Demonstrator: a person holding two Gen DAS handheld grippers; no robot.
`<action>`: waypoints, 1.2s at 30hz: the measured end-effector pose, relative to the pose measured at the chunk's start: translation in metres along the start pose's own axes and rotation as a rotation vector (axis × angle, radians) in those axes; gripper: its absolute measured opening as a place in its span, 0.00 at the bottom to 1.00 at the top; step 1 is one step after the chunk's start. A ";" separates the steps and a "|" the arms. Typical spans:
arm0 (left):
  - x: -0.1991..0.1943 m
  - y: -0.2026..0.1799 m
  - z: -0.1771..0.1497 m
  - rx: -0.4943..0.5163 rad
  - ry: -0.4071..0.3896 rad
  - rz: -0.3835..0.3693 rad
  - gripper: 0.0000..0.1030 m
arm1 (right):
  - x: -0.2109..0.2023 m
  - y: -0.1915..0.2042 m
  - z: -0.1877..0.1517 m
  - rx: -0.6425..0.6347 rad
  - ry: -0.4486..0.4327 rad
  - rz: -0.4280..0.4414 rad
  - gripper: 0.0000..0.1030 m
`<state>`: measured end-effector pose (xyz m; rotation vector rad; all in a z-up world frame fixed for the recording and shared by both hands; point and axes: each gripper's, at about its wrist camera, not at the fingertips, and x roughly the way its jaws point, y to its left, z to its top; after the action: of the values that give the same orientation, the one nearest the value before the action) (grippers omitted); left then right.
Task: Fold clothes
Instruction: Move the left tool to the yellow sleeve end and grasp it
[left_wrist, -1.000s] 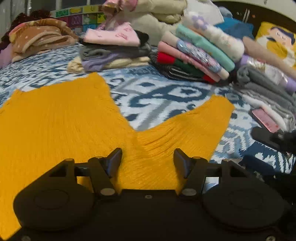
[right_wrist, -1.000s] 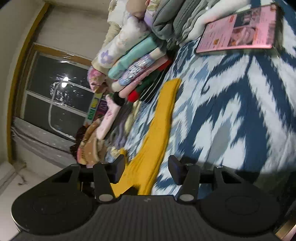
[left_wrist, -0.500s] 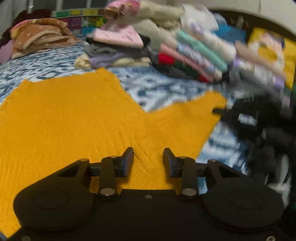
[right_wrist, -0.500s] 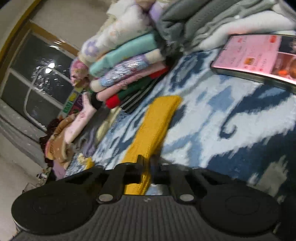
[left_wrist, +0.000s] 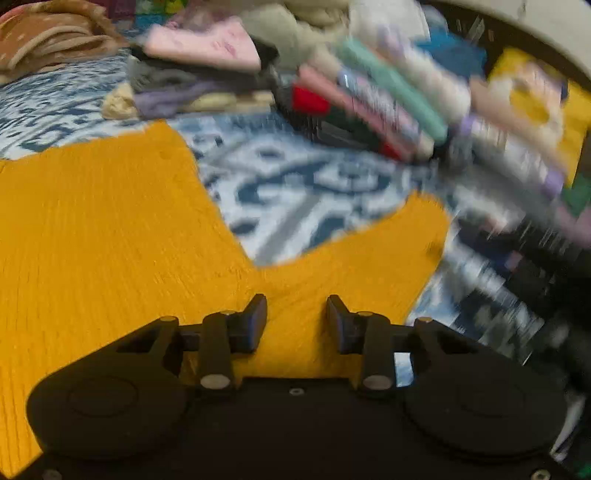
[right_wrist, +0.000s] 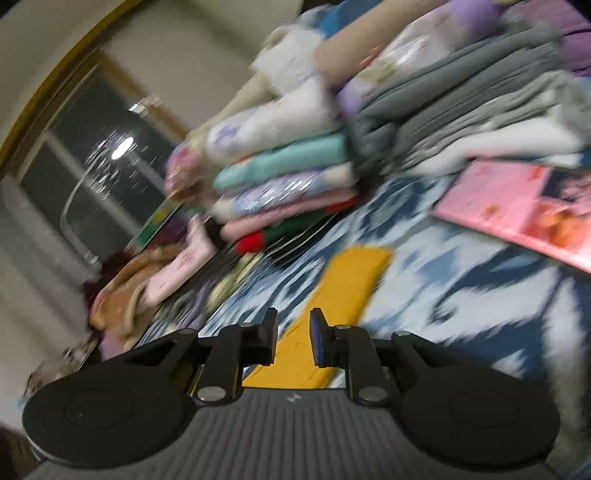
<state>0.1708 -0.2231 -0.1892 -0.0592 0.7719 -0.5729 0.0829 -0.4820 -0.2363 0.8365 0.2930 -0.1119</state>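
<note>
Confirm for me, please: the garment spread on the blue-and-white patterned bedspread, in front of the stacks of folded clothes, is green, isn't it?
Not quite: the garment is yellow, not green, as the left wrist view shows. It does lie on the blue-and-white bedspread in front of the folded stacks.

My left gripper (left_wrist: 296, 319) is matte black plastic with 2 silver screws; my right gripper (right_wrist: 293, 341) has a ribbed grey base.
</note>
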 end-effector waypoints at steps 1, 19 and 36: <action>-0.007 0.003 0.002 -0.013 -0.026 0.010 0.34 | 0.003 0.002 -0.002 -0.008 0.024 0.025 0.21; -0.078 0.109 0.039 -0.277 -0.115 0.137 0.36 | 0.013 -0.020 -0.004 0.129 0.138 0.067 0.27; -0.101 0.011 -0.067 0.243 -0.158 0.220 0.37 | -0.014 -0.005 -0.004 0.072 0.111 0.085 0.28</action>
<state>0.0732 -0.1523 -0.1758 0.2007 0.5426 -0.4429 0.0680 -0.4823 -0.2383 0.9269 0.3584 0.0035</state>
